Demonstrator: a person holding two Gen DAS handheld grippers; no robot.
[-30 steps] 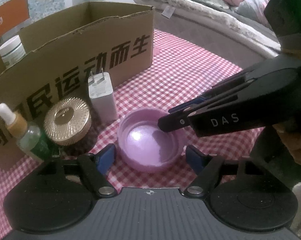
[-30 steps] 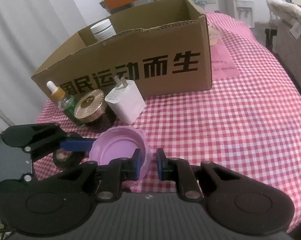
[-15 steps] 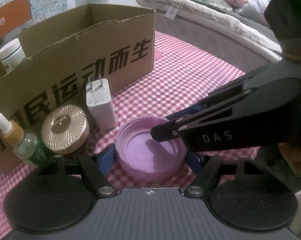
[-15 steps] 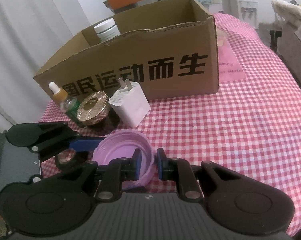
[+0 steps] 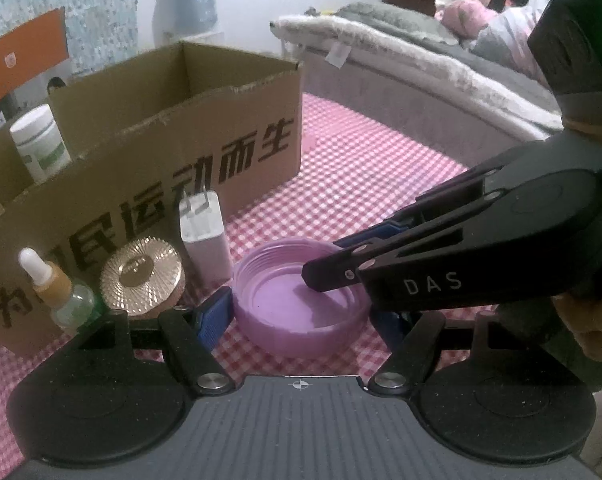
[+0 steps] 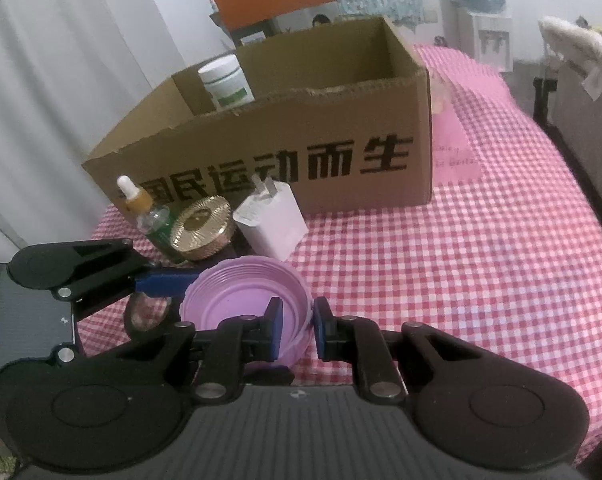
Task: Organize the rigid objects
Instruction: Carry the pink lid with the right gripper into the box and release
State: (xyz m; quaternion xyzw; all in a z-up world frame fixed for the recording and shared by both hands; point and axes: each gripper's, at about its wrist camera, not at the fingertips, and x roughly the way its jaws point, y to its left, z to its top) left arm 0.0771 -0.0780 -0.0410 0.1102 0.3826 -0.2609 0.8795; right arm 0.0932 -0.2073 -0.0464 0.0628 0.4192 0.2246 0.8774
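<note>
Bed (image 5: 401, 40) only in left view; right gripper (image 6: 295, 330) pinching purple lid (image 6: 237, 300) rim, left gripper (image 5: 301, 312) wide around it.

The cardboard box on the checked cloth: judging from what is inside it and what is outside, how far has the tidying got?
Done: only a white jar stands inside the cardboard box. In hand: the right gripper is shut on the rim of the purple lid, with the left gripper straddling it. Left: the dropper bottle, gold-lidded jar and white charger remain in front of the box.
</note>
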